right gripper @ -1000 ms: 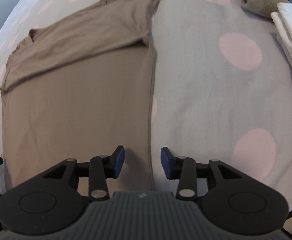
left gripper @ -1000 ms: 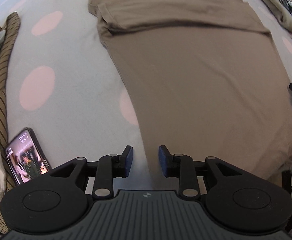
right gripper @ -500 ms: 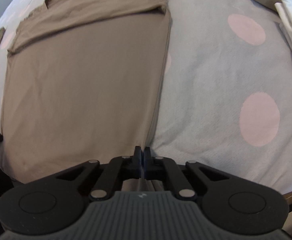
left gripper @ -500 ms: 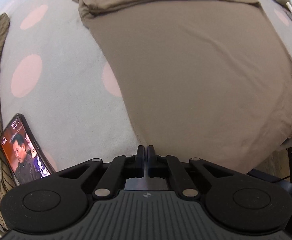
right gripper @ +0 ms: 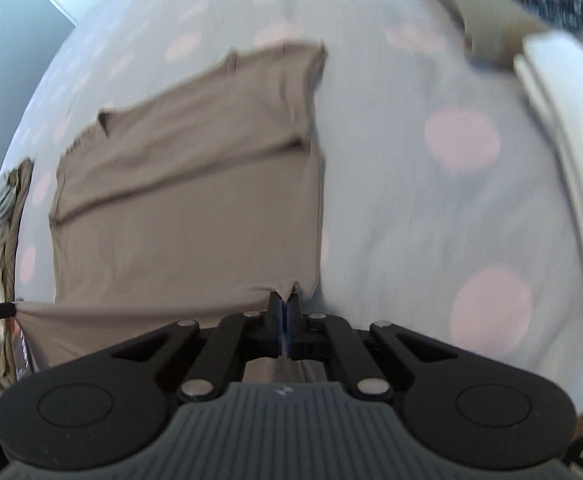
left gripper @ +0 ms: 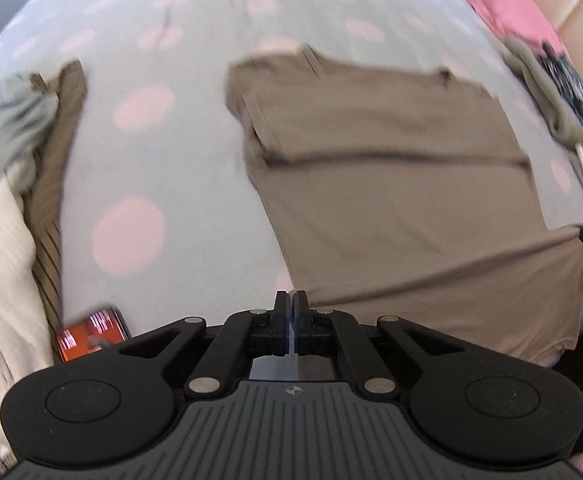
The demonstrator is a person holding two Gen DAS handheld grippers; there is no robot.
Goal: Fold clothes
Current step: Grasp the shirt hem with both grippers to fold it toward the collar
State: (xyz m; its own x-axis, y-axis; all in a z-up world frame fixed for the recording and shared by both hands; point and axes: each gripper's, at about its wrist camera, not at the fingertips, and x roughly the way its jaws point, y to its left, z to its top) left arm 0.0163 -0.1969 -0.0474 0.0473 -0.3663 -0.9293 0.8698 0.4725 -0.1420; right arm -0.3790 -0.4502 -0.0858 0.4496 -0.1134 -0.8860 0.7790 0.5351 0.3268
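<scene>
A brown T-shirt [left gripper: 391, 184] lies spread on a bed covered by a pale grey bedspread [left gripper: 163, 168] with pink dots, its sleeves folded across the chest. The left gripper [left gripper: 291, 300] is closed tight on the near hem corner at one side, and the right gripper [right gripper: 284, 302] is pinched on the opposite hem corner; between them the hem is pulled taut and raised off the bed (both views are blurred). A phone [left gripper: 91, 332] with a lit screen lies at the bed's edge beside a heap of clothes [left gripper: 7, 184], striped brown, grey and cream. On the other side sits folded white fabric [right gripper: 563, 128] near an olive garment [right gripper: 479, 20]. A pink pillow [left gripper: 503, 0] rests at the far end, and a blue-grey wall [right gripper: 7, 32] stands beyond the bed.
</scene>
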